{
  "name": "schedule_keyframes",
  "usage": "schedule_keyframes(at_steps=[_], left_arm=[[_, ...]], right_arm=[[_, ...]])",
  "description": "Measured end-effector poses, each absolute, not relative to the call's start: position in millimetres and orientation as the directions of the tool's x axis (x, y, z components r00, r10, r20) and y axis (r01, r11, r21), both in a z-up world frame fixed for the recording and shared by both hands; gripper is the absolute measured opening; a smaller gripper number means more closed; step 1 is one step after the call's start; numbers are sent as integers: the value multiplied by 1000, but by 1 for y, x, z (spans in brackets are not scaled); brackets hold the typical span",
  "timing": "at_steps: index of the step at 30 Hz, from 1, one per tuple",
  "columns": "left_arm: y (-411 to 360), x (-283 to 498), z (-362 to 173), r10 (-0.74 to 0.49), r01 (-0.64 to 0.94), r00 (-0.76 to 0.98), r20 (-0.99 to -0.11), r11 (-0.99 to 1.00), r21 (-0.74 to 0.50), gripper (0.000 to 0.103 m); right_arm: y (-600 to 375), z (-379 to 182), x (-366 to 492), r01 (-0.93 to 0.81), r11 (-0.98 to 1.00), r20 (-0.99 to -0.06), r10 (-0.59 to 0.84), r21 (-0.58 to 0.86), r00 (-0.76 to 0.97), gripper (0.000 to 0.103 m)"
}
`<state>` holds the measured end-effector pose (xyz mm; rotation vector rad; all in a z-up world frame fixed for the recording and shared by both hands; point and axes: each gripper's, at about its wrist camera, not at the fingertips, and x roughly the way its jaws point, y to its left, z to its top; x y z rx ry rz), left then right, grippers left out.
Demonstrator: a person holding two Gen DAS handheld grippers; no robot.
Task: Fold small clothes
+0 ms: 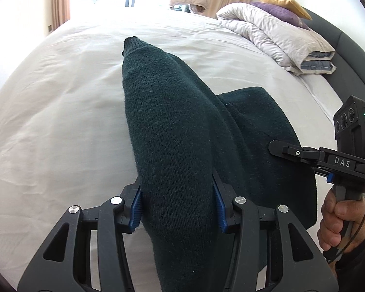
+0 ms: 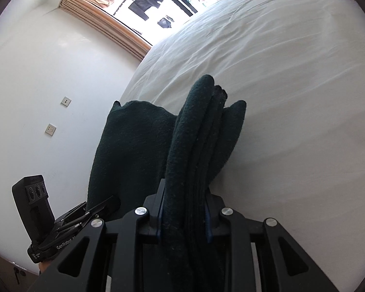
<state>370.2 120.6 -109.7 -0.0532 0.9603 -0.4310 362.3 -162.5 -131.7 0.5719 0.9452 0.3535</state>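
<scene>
A dark green knit sweater point(image 1: 172, 131) is held up over the white bed point(image 1: 60, 121). My left gripper point(image 1: 178, 204) is shut on a thick bunched fold of the sweater, its blue pads pressing each side. My right gripper point(image 2: 183, 215) is shut on several stacked layers of the same sweater point(image 2: 197, 150). In the left wrist view the right gripper point(image 1: 275, 147) comes in from the right with its tip at the sweater's far side. In the right wrist view the left gripper point(image 2: 109, 203) holds the hanging part at lower left.
A folded grey-white duvet point(image 1: 277, 36) with a purple cushion point(image 1: 279, 13) and a yellow cushion point(image 1: 284, 2) lies at the bed's head by the dark headboard point(image 1: 348, 46). A bright window with curtains point(image 2: 104, 26) is beyond the bed. A white wall point(image 2: 36, 77) with sockets stands at left.
</scene>
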Motion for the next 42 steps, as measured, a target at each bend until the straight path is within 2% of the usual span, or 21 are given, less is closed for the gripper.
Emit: schedule_keyframes(at_steps=[4, 6, 10, 11, 12, 15, 19, 21, 23, 25, 27, 29, 33, 36, 42], left_arm=[[155, 376, -127, -363, 290, 484, -796, 925, -245, 46], [164, 378, -139, -389, 288, 477, -788, 916, -278, 49], [164, 371, -146, -366, 298, 530, -765, 925, -236, 64], [164, 368, -145, -349, 293, 549, -759, 931, -217, 70], [167, 366, -146, -345, 285, 558, -755, 934, -215, 72], [180, 353, -145, -345, 255, 571, -745, 937, -239, 72], [174, 322, -116, -221, 219, 656, -721, 971, -98, 72], [175, 301, -99, -172, 198, 701, -692, 979, -43, 75], [176, 273, -80, -124, 167, 755, -644, 986, 5, 89], [181, 246, -64, -82, 129, 799, -596, 991, 37, 98], [183, 219, -52, -47, 94, 835, -548, 994, 57, 99], [184, 194, -44, -19, 74, 842, -539, 994, 80, 103], [190, 159, -33, 23, 29, 832, -554, 996, 85, 103], [196, 136, -21, -8, 24, 838, -545, 999, 22, 103], [209, 110, -5, 18, -14, 844, -535, 1000, 11, 103]], right_arm=[[-143, -158, 368, -8, 805, -684, 509, 593, 523, 27], [-146, -174, 368, 36, 792, -691, 508, 609, 514, 32], [-165, -184, 351, 54, 742, -640, 536, 668, 551, 40], [-166, -180, 346, 60, 756, -650, 516, 652, 557, 47], [-166, -173, 339, 71, 780, -669, 481, 621, 566, 55], [-166, -150, 317, 60, 830, -682, 412, 554, 604, 60], [-154, -114, 267, 9, 896, -662, 320, 443, 678, 63], [-142, -95, 238, -6, 934, -644, 252, 358, 723, 72], [-131, -79, 207, -16, 958, -607, 194, 287, 771, 79], [-124, -65, 176, -14, 970, -562, 154, 245, 813, 87], [-102, -48, 160, -11, 974, -518, 130, 225, 846, 98], [-93, -37, 138, 4, 981, -479, 92, 196, 873, 103], [-70, -19, 114, -14, 988, -446, 84, 156, 891, 103], [-63, -9, 96, -5, 990, -434, 65, 138, 898, 103], [-51, 2, 75, -38, 992, -455, 89, 119, 886, 103]])
